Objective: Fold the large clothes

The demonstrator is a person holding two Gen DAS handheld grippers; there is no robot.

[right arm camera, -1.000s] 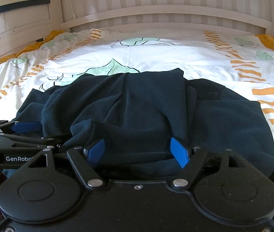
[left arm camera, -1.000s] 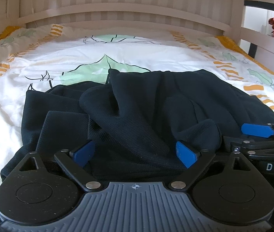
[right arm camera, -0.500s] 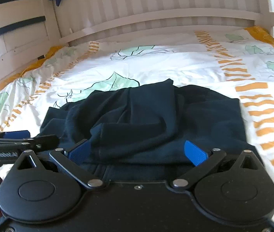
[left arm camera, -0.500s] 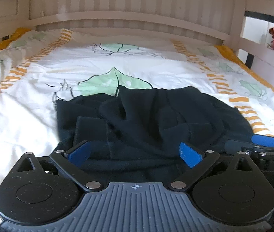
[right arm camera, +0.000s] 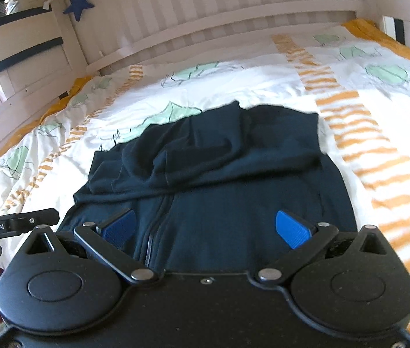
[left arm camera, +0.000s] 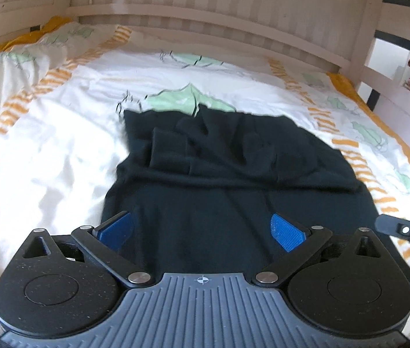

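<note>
Setting: a bed [left arm camera: 45, 156] with a white cover printed with green leaves and orange stripes, a pale slatted headboard [left arm camera: 205, 8] at the far end, a blue star [right arm camera: 78, 5] hanging at the far left corner.
Garment: a dark navy garment [left arm camera: 233, 179] lies in the middle of the bed, toward its near edge – the far part rumpled and doubled back over itself, the near part lying flatter.
Left gripper [left arm camera: 202, 229]: released, jaws spread wide above the near flat part, nothing between the blue pads [left arm camera: 287, 230].
Right gripper [right arm camera: 206, 227]: also released and wide, hanging over the same near stretch; a ribbed seam runs under it.
Handling: looks soft, limp and fairly thick – likely to sag and slide on itself when lifted, not fragile.
Where to take hold: probably the two near corners or the edge of the doubled-back layer, one per gripper, pinching through all layers so none slips out.
Fold so far: one rough fold seems made; it needs smoothing.
</note>
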